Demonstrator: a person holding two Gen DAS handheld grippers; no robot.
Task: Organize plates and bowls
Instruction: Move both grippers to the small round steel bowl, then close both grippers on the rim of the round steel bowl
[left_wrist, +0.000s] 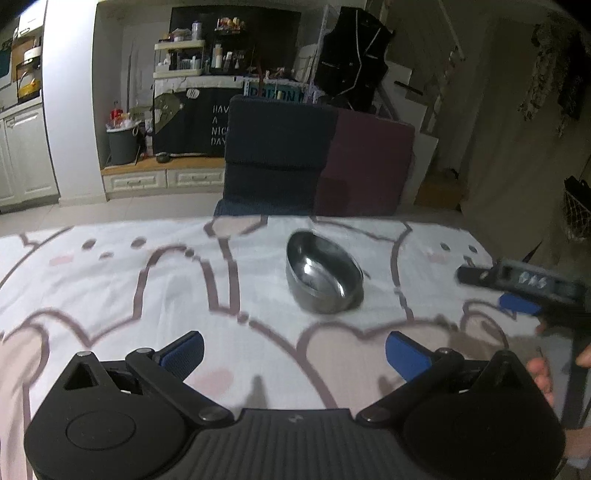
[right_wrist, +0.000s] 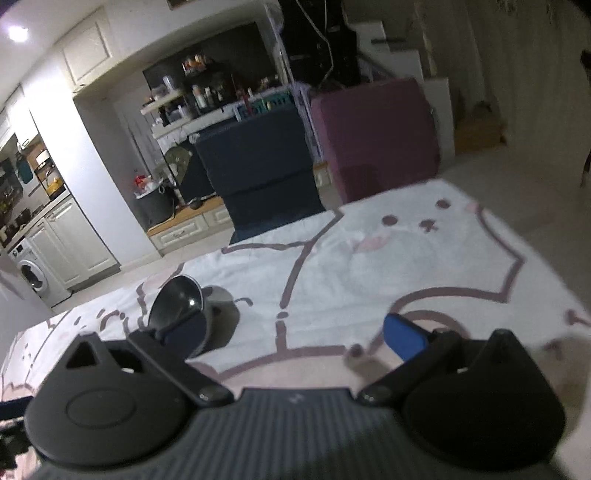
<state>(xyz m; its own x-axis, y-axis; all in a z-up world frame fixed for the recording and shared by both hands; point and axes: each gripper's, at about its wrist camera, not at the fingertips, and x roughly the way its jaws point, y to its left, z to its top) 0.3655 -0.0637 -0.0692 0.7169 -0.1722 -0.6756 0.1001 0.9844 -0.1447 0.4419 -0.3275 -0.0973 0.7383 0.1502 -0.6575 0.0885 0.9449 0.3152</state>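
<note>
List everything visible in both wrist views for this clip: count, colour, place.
metal bowls: two as far as I can tell, silver, nested with the inner one tilted, on the table right of centre; also in the right wrist view.
tablecloth: one, white with pink-brown cartoon outlines, covering the table.
chairs: two, dark blue and maroon, behind the table's far edge.
bin: one, grey, on the floor by the shelving.
washing machine: one, white, far left under the counter.
left gripper: black with blue pads, open, holding nothing, near side of the bowls.
right gripper: same colours, open, holding nothing; also at the left view's right edge.
</note>
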